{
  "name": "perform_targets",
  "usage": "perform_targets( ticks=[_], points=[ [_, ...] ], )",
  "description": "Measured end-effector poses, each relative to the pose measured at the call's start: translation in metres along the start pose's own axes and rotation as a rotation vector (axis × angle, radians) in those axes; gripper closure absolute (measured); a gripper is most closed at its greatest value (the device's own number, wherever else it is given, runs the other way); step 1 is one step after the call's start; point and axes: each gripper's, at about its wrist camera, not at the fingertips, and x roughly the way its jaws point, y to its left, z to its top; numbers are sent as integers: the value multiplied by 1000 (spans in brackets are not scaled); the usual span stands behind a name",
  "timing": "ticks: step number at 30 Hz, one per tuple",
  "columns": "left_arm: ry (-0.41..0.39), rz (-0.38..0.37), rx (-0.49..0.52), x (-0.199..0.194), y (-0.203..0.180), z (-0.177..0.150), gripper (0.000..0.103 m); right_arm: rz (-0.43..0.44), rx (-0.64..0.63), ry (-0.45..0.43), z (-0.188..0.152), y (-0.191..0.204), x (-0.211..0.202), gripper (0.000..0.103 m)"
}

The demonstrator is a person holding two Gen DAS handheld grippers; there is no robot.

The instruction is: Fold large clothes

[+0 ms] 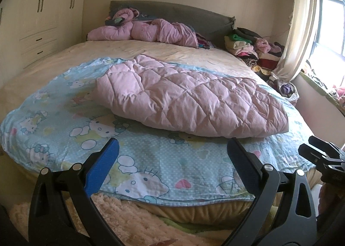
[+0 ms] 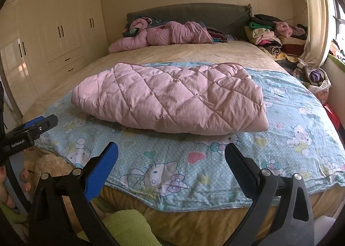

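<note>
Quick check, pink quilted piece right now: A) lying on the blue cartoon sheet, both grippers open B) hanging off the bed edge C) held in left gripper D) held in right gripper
A: the pink quilted piece lies on the blue cartoon sheet, with the left gripper and right gripper open, short of it.

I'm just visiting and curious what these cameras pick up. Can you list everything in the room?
Quilted garment: one, pink, folded, lying on the cartoon sheet.
Cartoon sheet: one, light blue with cat print, spread over the near end of the bed.
Bed: one, beige cover, fills the middle of the room.
Headboard: one, grey, at the far end.
Crumpled bedding: one heap, pink, against the headboard.
Clothes pile: one, mixed colours, far right beside the bed.
Wardrobe: one, cream, along the left wall.
Curtain: one, cream, by the window at right.
Left gripper: one, black with blue pads, open, empty.
Right gripper: one, same colours, open, empty.
</note>
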Motion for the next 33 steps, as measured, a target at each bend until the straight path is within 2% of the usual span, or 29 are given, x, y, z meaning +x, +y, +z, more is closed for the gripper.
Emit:
perform_targets(
  ticks=[33],
  points=[
    [3, 26, 5, -1, 5, 1, 9, 7, -9, 4, 1, 4, -1, 4]
  ],
)
